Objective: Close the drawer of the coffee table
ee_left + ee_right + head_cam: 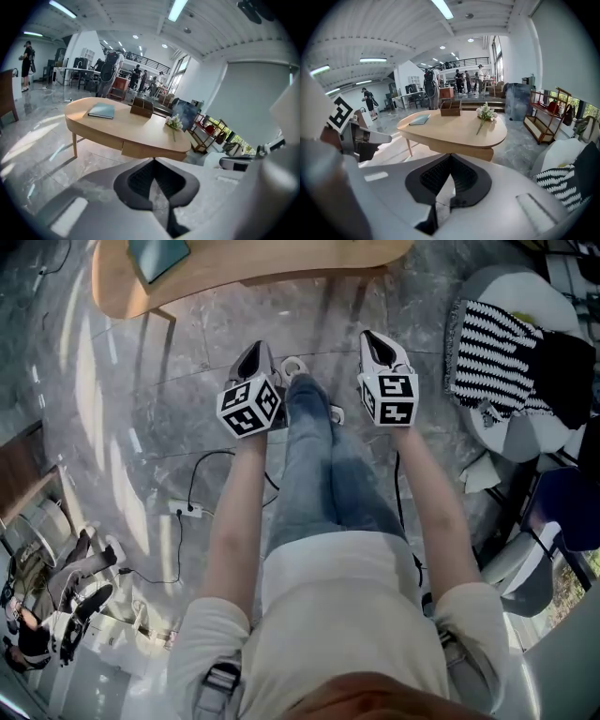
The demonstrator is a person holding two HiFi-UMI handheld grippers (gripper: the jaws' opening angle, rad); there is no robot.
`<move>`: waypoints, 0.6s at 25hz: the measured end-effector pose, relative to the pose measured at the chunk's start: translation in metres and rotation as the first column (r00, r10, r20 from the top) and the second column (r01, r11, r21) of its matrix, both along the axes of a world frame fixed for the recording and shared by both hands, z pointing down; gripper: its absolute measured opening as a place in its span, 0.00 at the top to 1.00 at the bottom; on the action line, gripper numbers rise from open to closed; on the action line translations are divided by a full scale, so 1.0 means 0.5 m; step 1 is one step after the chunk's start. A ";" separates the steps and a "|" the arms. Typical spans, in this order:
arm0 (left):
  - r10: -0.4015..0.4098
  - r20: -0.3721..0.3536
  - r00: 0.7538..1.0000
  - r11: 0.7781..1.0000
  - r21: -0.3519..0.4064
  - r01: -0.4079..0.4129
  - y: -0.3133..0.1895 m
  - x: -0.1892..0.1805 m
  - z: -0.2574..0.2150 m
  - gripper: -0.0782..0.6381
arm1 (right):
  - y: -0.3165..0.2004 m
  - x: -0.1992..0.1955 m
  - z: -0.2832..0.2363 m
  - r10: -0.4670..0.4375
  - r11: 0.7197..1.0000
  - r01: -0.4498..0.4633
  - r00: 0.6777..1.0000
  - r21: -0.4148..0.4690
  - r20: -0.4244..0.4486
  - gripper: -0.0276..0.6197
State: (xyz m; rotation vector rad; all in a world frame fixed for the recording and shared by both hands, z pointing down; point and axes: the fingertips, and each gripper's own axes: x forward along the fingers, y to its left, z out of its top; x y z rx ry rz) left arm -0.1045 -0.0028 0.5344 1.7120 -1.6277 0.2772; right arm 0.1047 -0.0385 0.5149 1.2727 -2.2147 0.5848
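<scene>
The room is wide and bright, with a glossy grey stone floor (150, 418). An oval wooden table (454, 129) stands ahead, well apart from both grippers. Its drawer (474, 153) sits under the near edge and seems to stick out a little. It looks stiff and light and should slide easily, so a flat push on its front ought to do, with no grip needed. The left gripper (251, 352) and right gripper (375, 341) are both clenched on nothing. A book (420, 119) and flowers (486, 112) lie on top.
</scene>
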 end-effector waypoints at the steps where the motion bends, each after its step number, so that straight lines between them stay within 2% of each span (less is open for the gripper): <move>1: 0.000 -0.011 1.000 1.000 0.006 0.000 0.014 0.007 -0.019 0.89 | 0.018 0.000 -0.019 -0.012 1.000 0.012 1.000 -0.002 0.012 0.95; 10: 0.072 0.012 0.997 0.996 0.052 -0.073 0.131 0.081 -0.209 0.89 | 0.149 0.010 -0.207 -0.064 0.997 0.062 0.995 0.035 0.077 0.95; 15: 0.135 0.035 0.990 0.988 0.073 -0.137 0.175 0.130 -0.304 0.89 | 0.194 0.018 -0.306 -0.046 0.998 0.041 0.991 0.045 0.126 0.96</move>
